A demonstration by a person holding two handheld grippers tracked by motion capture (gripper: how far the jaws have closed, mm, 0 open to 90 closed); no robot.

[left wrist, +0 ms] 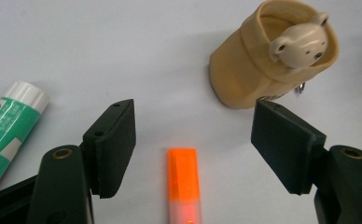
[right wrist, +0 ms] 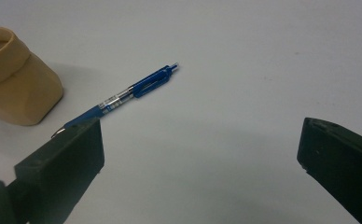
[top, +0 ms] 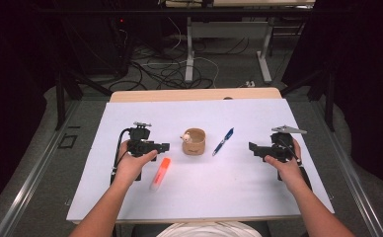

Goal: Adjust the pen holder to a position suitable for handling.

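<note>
On a white table sheet (top: 239, 187) in a dark room with cables on the floor, two grippers are being held low.

Both forearms are being stretched forward from the near edge. The left gripper (left wrist: 193, 140) is being kept open and empty, an orange highlighter (left wrist: 184, 179) lying on the sheet between its jaws, untouched. The right gripper (right wrist: 198, 163) is being held wide open, also empty. A tan bear pouch (top: 193, 141) is standing between the grippers, a blue pen (top: 223, 141) beside it, a green glue stick (left wrist: 9, 128) lying apart.

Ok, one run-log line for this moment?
left gripper: open over orange highlighter | right gripper: open, empty | blue pen: on table | pouch: upright
</note>
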